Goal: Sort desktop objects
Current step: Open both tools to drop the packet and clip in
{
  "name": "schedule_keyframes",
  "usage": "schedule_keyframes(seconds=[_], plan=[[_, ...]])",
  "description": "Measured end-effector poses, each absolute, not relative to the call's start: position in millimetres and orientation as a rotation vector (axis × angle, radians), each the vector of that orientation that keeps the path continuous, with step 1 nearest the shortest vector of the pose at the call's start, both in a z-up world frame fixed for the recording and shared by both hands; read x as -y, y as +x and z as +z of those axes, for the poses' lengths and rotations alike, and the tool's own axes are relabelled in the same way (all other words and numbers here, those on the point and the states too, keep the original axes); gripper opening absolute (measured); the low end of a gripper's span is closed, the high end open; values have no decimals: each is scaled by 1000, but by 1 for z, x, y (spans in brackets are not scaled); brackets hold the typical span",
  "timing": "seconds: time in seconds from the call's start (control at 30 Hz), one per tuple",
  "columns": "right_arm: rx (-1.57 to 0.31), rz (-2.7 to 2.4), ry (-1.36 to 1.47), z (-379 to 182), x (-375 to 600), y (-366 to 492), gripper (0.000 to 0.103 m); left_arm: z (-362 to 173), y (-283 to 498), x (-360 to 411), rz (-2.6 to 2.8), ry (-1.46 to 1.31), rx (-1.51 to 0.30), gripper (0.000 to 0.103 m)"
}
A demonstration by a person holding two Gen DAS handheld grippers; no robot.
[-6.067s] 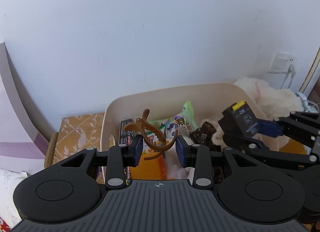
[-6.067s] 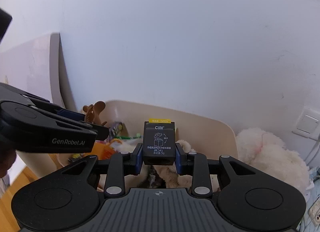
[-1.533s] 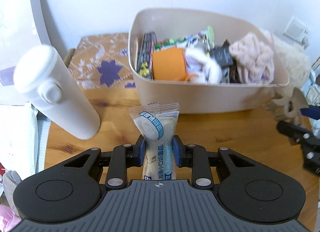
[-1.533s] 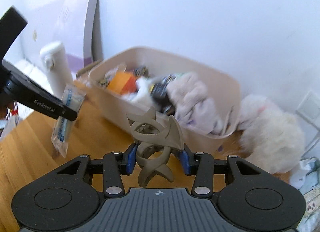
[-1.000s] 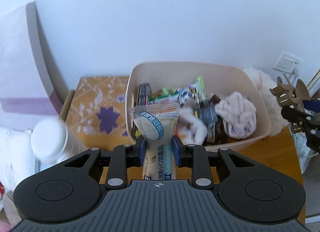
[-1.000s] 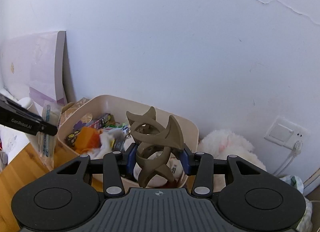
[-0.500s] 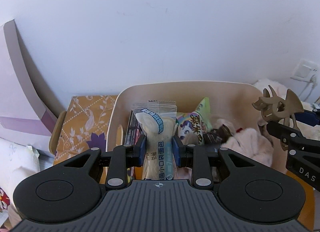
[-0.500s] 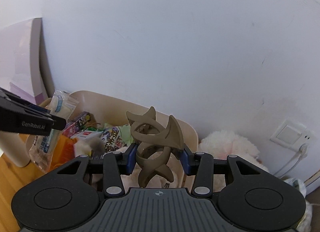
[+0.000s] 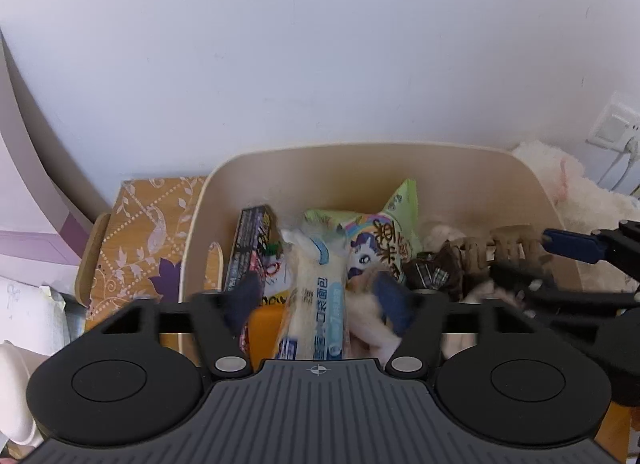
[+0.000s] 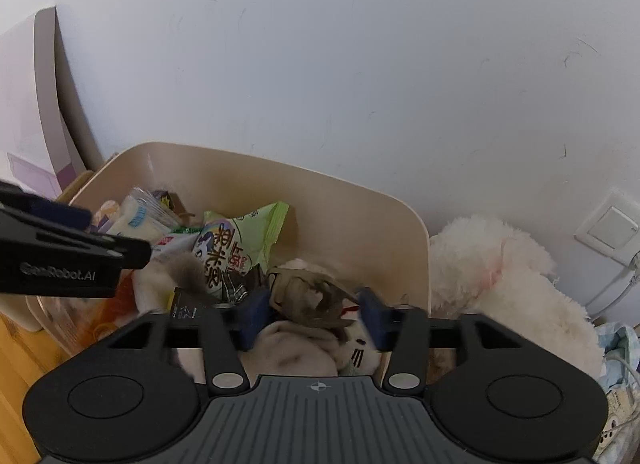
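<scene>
Both grippers hover over a beige bin (image 9: 400,160) full of items. My left gripper (image 9: 318,300) is open; the clear bread packet (image 9: 316,304) lies loose between its spread fingers, dropping onto the pile. My right gripper (image 10: 314,316) is open too; the brown hair claw clip (image 10: 308,296) sits tilted between its fingers, apart from the blue pads. In the left wrist view the clip (image 9: 508,246) shows at the right beside the right gripper's fingers. The bin (image 10: 360,200) also holds a green snack bag (image 10: 236,248) and plush items.
A white plush toy (image 10: 500,284) lies right of the bin, below a wall socket (image 10: 608,228). A floral patterned box (image 9: 140,236) stands left of the bin. A wall rises right behind. Wooden tabletop (image 10: 16,364) shows at lower left.
Both grippers have opened over the bin. The bread packet and the hair claw clip have been let go and are tipping down into the bin.
</scene>
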State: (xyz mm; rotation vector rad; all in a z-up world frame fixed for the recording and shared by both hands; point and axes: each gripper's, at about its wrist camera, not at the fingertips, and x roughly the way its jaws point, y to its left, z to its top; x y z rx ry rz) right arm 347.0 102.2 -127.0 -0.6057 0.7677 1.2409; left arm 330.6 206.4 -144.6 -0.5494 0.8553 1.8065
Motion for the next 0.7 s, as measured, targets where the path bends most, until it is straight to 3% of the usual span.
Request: schedule_keyframes(seconds=[0.1, 0.23, 0.27, 0.7], plan=[[-766, 1244, -593, -123, -100, 346, 74, -142, 328, -205, 1796, -565, -850, 76], [-784, 1234, -542, -114, -95, 343, 99, -140, 326, -201, 1809, -575, -879, 76], [-789, 1234, -524, -111, -93, 343, 101, -139, 326, -198, 1806, -565, -882, 76], [-781, 1186, -446, -65, -50, 332, 103, -107, 352, -156, 1761, -467, -871, 76]])
